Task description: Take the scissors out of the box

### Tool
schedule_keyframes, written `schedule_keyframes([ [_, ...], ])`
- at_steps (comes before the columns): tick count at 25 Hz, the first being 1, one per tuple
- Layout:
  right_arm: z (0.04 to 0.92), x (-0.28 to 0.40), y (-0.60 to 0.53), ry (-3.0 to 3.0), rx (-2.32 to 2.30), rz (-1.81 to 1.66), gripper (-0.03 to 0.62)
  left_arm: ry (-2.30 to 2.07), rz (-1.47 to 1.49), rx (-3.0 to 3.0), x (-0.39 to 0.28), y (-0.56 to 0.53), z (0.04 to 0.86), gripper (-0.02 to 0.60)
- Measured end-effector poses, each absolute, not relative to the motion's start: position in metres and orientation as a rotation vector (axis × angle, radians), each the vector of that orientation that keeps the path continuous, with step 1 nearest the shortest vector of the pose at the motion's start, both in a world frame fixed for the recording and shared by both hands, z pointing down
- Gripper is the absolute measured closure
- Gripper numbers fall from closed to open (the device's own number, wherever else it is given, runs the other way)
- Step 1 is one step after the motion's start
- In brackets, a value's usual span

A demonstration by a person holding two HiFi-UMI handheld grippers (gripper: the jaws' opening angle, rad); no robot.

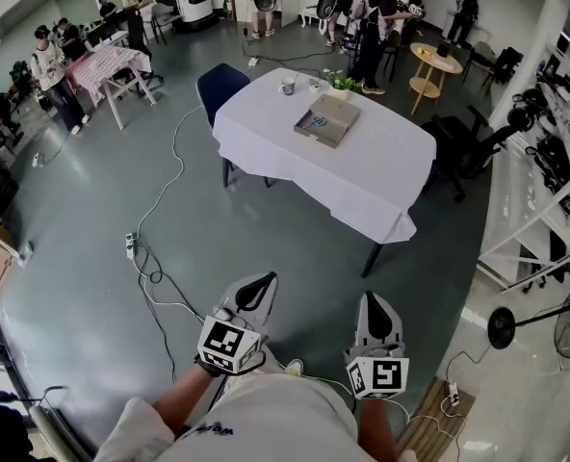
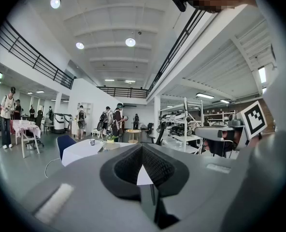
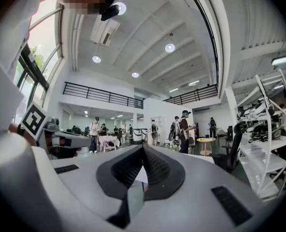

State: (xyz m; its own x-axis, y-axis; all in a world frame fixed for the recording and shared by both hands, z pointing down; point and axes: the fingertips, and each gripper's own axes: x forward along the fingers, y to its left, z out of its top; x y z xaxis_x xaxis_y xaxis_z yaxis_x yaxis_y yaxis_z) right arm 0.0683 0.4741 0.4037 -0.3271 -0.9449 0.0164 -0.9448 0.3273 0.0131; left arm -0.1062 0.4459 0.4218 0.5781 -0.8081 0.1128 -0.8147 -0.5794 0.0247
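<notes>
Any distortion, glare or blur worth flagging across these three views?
Head view: fisheye curves straight lines, light even, box small but sharp. Left gripper view: round black vignette, ceiling lamps flare, shut left tongs slightly soft. Right gripper view: window washed out.

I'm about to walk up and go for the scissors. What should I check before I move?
1. Left tool empty: ok, jaws together on nothing.
2. Right tool empty: ok, jaws together too.
3. Jaws ready to grasp: not ok, both need opening.
4. Box within reach: not ok, it lies on the table far ahead.
5. Scissors in box: cannot tell, only something blue shows.
6. Floor ahead: not ok, a cable trails toward the feet.
</notes>
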Motion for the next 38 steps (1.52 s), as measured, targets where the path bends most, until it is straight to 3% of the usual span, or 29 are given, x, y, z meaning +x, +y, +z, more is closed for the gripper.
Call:
schedule_keyframes([
  [25, 0.404, 0.067, 0.484, -2.578, 1.831, -0.003, 0.588, -1.455, 0.132, 2.753, -0.111, 0.451, 0.405, 0.578],
  [31, 0.403, 0.064, 0.484, -2.583, 1.819, -0.013, 0.53, -1.459, 0.174, 2.782, -0.112, 0.455, 0.407, 0.566],
  [38, 0.41, 0.067, 0.486, -2.602, 1.769, 0.017, 0.435, -1.443, 0.213, 2.807, -0.107, 0.457, 0.412, 0.492],
])
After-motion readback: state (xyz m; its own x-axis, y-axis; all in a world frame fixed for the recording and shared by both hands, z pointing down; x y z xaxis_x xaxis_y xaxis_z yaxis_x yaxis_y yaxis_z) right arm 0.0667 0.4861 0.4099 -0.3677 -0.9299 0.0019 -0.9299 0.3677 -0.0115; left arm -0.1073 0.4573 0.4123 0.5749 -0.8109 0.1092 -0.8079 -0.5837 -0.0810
